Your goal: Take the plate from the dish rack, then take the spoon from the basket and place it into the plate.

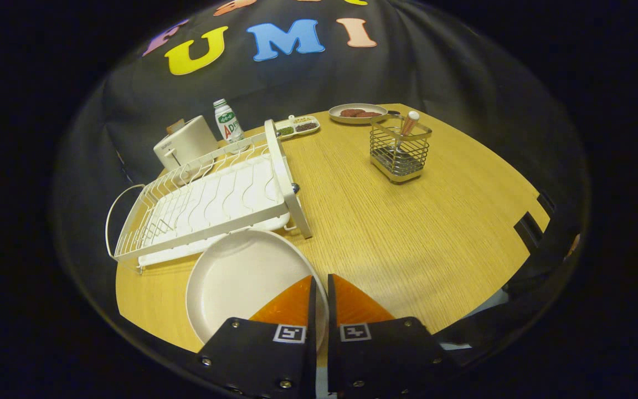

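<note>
Jaws pinch the plate (241,277) rim (stiff, slippery, breakable) at its 4 o'clock edge; spoon (409,123) waits in basket (400,149) at 1 o'clock

Plate (241,282): near rim hidden under the gripper (320,280), whose closed fingers clamp its edge; spoon (407,124) mostly buried in the wire basket (399,149), handle tip showing; contents of the far dish (358,113) and divided tray (298,126) too small to identify.

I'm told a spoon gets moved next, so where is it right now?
The spoon stands upright in the wire basket on the far side of the table, well beyond the gripper, just before a plate of food.
</note>
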`<act>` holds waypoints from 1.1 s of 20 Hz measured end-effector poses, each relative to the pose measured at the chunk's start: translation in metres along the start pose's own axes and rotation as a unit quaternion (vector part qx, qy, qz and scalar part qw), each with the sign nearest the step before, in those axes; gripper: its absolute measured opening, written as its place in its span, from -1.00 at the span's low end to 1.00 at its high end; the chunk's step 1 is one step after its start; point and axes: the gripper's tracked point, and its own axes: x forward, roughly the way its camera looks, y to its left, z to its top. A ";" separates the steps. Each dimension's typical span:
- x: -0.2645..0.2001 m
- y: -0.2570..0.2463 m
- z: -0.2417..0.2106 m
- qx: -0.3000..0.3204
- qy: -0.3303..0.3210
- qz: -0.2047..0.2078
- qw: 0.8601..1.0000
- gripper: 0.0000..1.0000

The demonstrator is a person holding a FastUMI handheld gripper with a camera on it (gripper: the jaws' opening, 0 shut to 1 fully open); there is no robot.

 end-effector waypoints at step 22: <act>-0.005 -0.107 0.171 -0.025 -0.137 -0.144 0.980 -0.60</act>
